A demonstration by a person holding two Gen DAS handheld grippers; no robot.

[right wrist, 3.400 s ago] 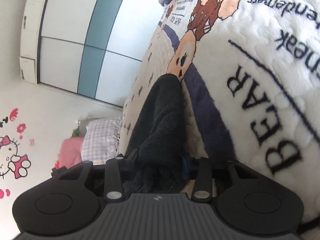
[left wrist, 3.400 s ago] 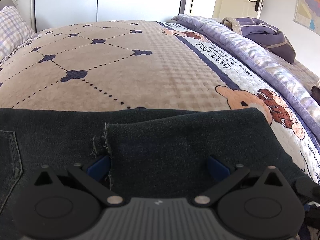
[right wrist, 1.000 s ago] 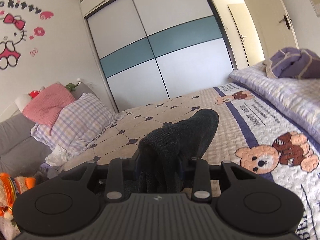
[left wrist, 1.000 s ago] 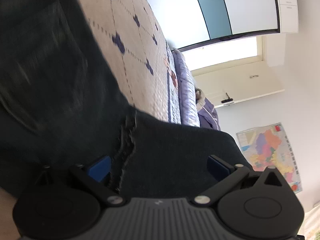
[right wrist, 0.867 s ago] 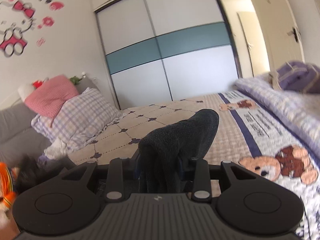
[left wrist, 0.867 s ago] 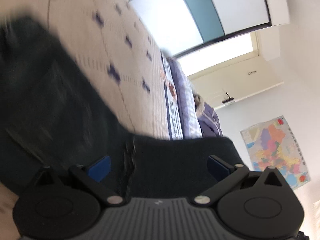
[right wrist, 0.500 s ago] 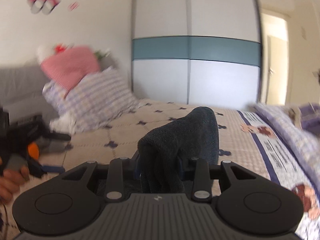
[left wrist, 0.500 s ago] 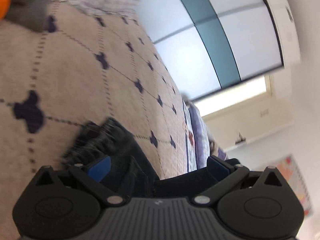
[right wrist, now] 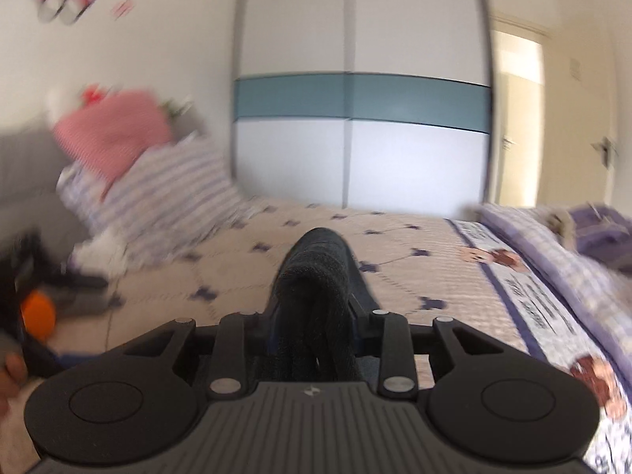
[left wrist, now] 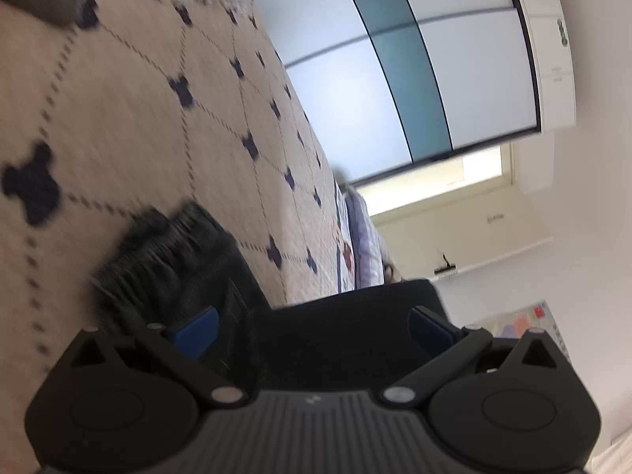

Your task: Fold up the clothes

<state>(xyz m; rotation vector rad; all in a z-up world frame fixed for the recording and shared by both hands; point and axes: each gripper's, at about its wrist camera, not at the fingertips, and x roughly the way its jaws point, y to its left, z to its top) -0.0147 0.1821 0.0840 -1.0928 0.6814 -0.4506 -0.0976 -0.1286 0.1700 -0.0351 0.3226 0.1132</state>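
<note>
The right gripper (right wrist: 312, 331) is clamping narrow on a thick bunched wad of the dark charcoal denim garment (right wrist: 316, 276), which is rising straight ahead between its fingers and drooping over them, above the beige quilted bedspread with navy clover motifs (right wrist: 395, 245). The left gripper (left wrist: 312, 328) is sitting wide, its blue pads (left wrist: 195, 330) well apart, with the same dark cloth (left wrist: 339, 324) lying flat across the gap; whether it is actually pinching the fabric I cannot tell, and a frayed hem end is trailing ahead and to its left on the bedspread (left wrist: 118, 126). The risk, as I judge it: the left side is looking unsecured, so the cloth could slide out and the fold go crooked, and the right's bulky bunch could slip or drag wrinkles in. As for writing, both views are blurring; the printed strip on the bedspread to the right of the right gripper and the pink wall sticker up to its left are not readable.
</note>
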